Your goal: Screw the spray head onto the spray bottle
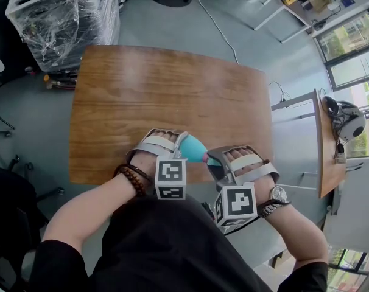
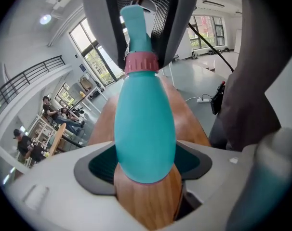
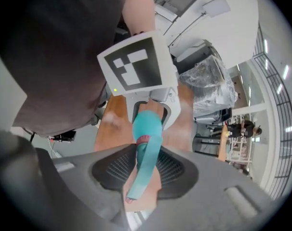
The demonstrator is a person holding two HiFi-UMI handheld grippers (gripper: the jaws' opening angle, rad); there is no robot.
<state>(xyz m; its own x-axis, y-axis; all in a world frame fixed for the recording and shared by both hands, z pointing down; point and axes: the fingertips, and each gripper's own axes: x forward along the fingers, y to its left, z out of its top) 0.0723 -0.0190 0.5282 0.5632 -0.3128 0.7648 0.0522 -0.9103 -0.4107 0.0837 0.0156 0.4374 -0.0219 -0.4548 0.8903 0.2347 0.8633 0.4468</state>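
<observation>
The brown wooden table (image 1: 172, 96) fills most of the head view, and I hold the work over its near edge, just in front of my body. My left tool (image 2: 145, 176) stands wide, its two dark ribbed pads clamped on the rounded bottom end of the teal plastic spray bottle (image 2: 145, 129). The bottle points away from that tool toward my other one. My right tool (image 3: 145, 177) is about half closed, and its pads press on either side of the slim teal spray head (image 3: 142, 170), which runs lengthwise between them. So the bottle is held from both ends, lying across from my left to my right. A ribbed pink collar (image 2: 141, 63) sits where the spray head meets the bottle's narrow neck, just outside the right tool's pads. From the head view I see only a small teal patch and a bit of pink, because the tools' white frames and their marker cubes cover the rest. The far tip of the spray head is hard to make out in the left gripper view. I cannot tell how far the collar is turned down onto the neck.
</observation>
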